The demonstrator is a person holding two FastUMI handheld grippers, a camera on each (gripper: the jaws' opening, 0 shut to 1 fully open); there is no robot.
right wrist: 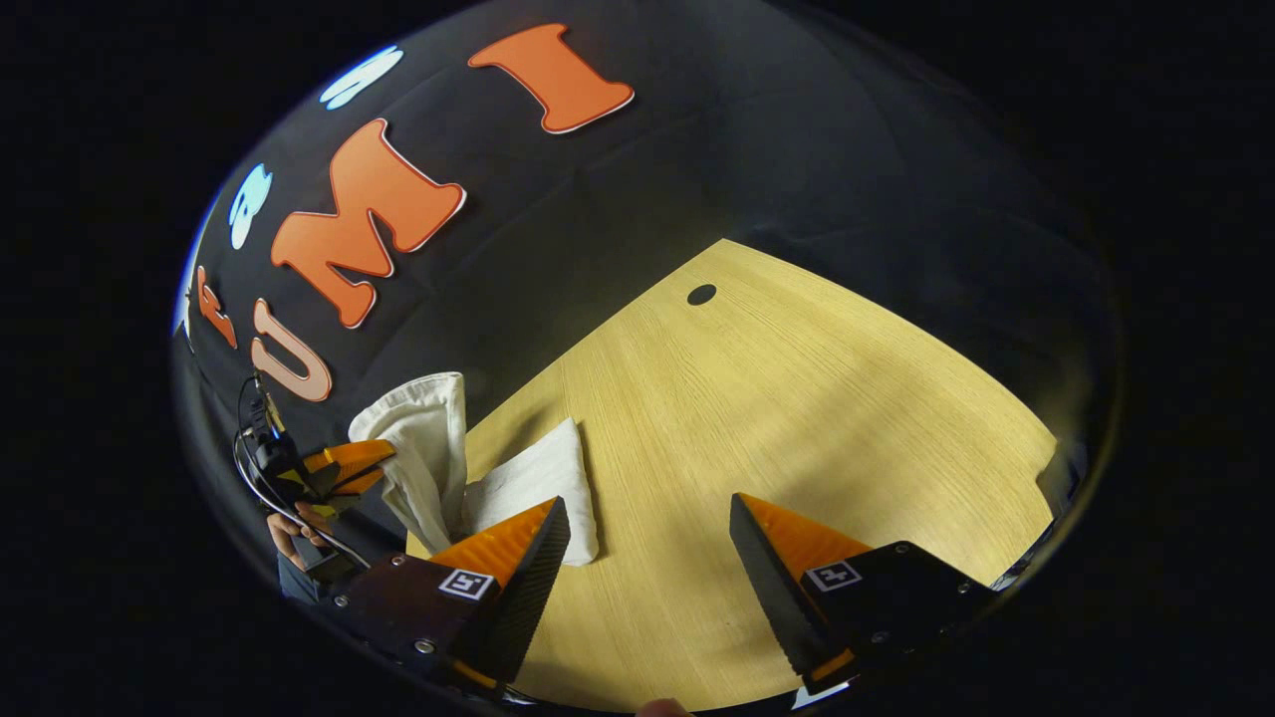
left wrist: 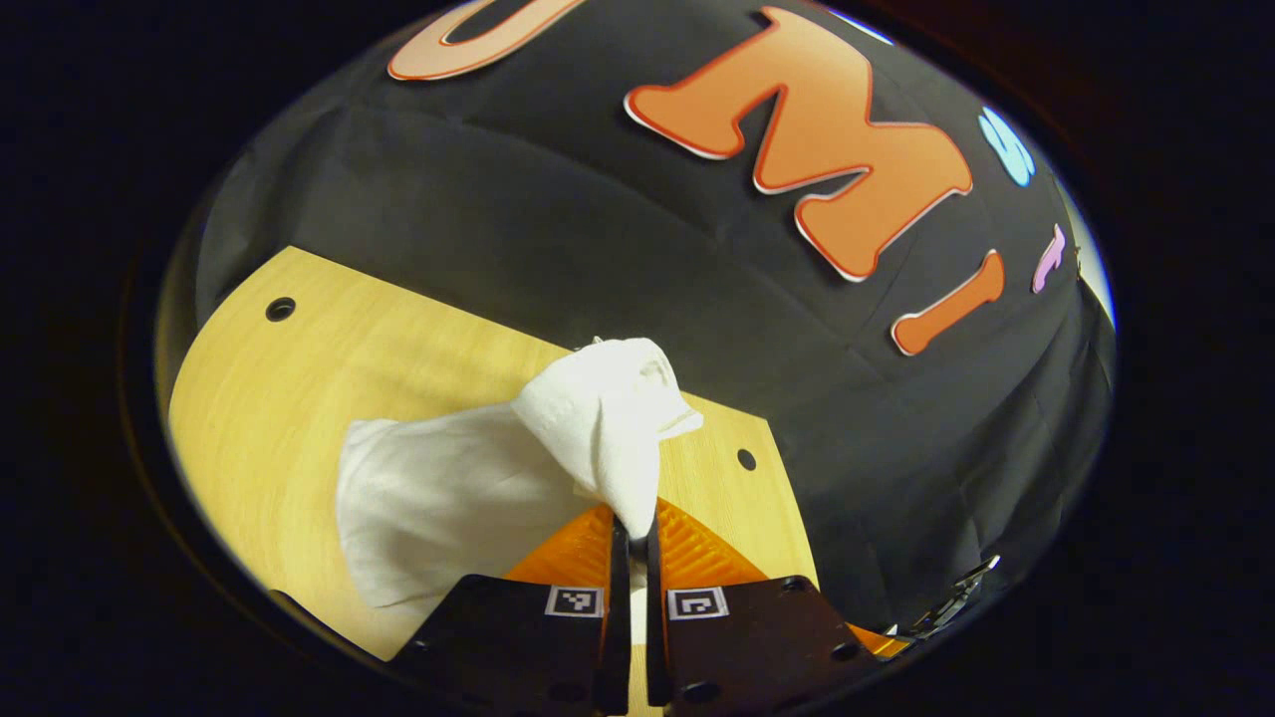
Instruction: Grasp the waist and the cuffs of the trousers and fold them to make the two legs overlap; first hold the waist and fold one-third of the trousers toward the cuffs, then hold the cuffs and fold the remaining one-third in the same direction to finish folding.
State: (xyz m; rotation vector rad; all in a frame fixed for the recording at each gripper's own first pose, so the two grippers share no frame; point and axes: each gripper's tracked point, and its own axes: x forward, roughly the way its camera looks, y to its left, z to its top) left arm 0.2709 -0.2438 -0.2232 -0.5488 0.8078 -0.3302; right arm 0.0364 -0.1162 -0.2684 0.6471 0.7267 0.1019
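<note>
White trousers [left wrist: 468,498] lie bunched on the wooden table [left wrist: 299,388]. My left gripper [left wrist: 635,528] is shut on a fold of the cloth, which rises in a lifted bunch [left wrist: 618,408] above the fingertips while the rest trails down to the left. In the right gripper view the trousers [right wrist: 528,478] sit at the left of the table [right wrist: 797,398], one part [right wrist: 423,438] hanging from the other gripper [right wrist: 344,463] held by a hand [right wrist: 289,528]. My right gripper [right wrist: 649,533] stands open over bare wood, just right of the cloth, holding nothing.
The tabletop has small round holes [left wrist: 280,309] [left wrist: 746,459] [right wrist: 701,294] near its edges. Black cloth walls the booth close behind the table. Bare wood stretches to the right of the trousers in the right gripper view.
</note>
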